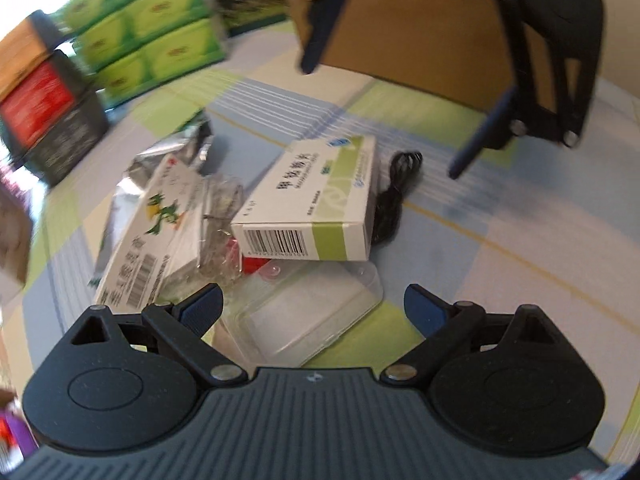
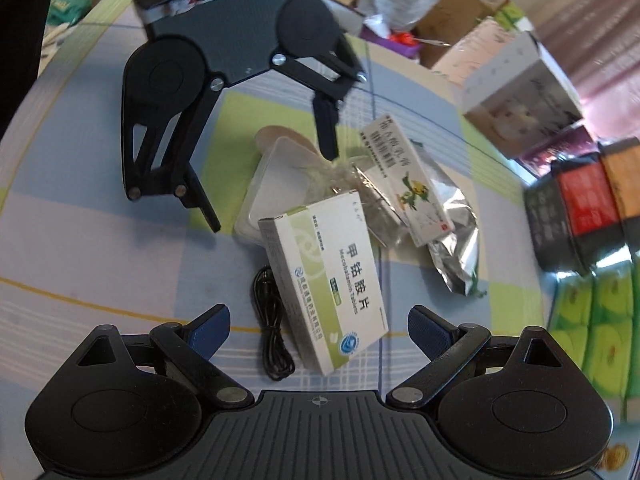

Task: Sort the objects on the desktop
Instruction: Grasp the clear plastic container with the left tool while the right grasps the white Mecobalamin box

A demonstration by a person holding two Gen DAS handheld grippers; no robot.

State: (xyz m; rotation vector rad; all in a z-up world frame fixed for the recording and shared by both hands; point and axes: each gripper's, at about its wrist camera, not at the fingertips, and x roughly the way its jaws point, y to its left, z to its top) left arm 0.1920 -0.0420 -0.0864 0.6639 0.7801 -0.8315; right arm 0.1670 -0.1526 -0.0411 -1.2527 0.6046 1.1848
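Left gripper (image 1: 312,304) fingers spread wide, nothing between, low over clear plastic case (image 1: 316,320). White-and-green medicine box (image 1: 316,200) lying partly across case, black cable (image 1: 394,196) beside it. Flower-print box (image 1: 154,232) on silver foil pouch (image 1: 160,156). Beyond, right gripper (image 1: 384,120) also wide, empty, above checked cloth (image 1: 500,240); cardboard box (image 1: 404,32) behind.

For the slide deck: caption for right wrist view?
Open right gripper above medicine box and black cable; open left gripper opposite.
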